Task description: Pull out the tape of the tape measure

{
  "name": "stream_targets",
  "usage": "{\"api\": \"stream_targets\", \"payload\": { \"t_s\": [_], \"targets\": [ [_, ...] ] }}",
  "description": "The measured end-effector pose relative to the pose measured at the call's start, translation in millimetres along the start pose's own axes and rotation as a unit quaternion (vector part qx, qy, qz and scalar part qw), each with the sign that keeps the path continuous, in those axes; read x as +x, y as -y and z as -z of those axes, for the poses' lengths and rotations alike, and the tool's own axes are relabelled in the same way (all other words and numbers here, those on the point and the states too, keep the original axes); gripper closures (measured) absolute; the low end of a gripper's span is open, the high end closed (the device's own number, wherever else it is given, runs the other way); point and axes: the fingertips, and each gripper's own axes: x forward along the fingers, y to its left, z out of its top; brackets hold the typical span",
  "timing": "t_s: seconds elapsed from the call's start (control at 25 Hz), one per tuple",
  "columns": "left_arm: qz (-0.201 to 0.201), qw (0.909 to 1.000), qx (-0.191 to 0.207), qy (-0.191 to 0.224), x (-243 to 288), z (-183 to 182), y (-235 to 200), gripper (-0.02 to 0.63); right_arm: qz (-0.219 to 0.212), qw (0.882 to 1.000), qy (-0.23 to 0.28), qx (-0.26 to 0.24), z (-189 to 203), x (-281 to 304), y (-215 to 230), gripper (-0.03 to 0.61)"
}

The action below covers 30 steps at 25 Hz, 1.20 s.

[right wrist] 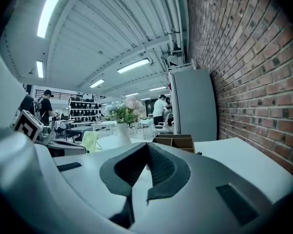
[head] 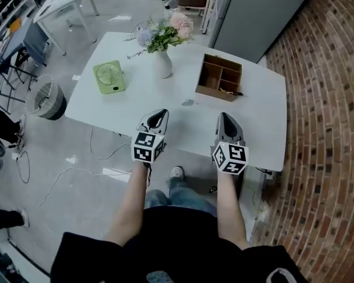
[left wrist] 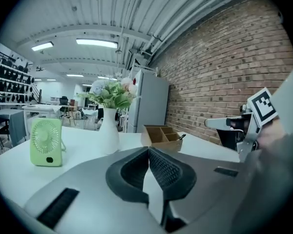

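Observation:
My left gripper (head: 161, 113) and right gripper (head: 224, 117) are held side by side over the near edge of the white table (head: 259, 122). Both are shut with nothing between the pads, as the left gripper view (left wrist: 149, 149) and the right gripper view (right wrist: 147, 145) show. A small grey thing (head: 188, 103) lies on the table just ahead, between the two grippers; it is too small to identify. No tape measure is plainly visible in either gripper view.
On the table stand a green fan (head: 109, 76), a white vase of flowers (head: 163, 63) and a wooden compartment box (head: 218, 78). A brick wall (head: 330, 99) runs along the right. A basket (head: 45, 99) and cables lie on the floor at left.

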Motion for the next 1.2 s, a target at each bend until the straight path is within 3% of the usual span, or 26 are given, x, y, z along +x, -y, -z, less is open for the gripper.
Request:
{"api": "stream_targets", "payload": {
  "t_s": [0.4, 0.48, 0.6, 0.84, 1.2],
  "targets": [
    [0.077, 0.9947, 0.023, -0.065, 79.4, 20.6, -4.9, 0.571, 0.001, 0.999, -0.030, 0.012, 6.5, 73.7, 23.2, 0.575],
    [0.100, 0.9912, 0.027, -0.083, 89.4, 30.9, -3.8, 0.509, 0.000, 0.999, -0.040, 0.009, 10.0, 79.2, 24.4, 0.575],
    [0.135, 0.9844, 0.035, -0.108, 99.5, 47.9, 0.8, 0.476, 0.003, 0.998, -0.059, 0.007, 20.5, 78.9, 27.6, 0.575],
    [0.199, 0.9691, 0.054, -0.135, 131.4, 65.5, -0.4, 0.476, 0.007, 0.996, -0.085, 0.010, 45.3, 89.4, 34.6, 0.575],
    [0.247, 0.9543, 0.051, -0.160, 148.4, 81.3, 3.0, 0.477, 0.006, 0.994, -0.110, 0.008, 65.0, 96.3, 36.5, 0.575]
  ]
}}
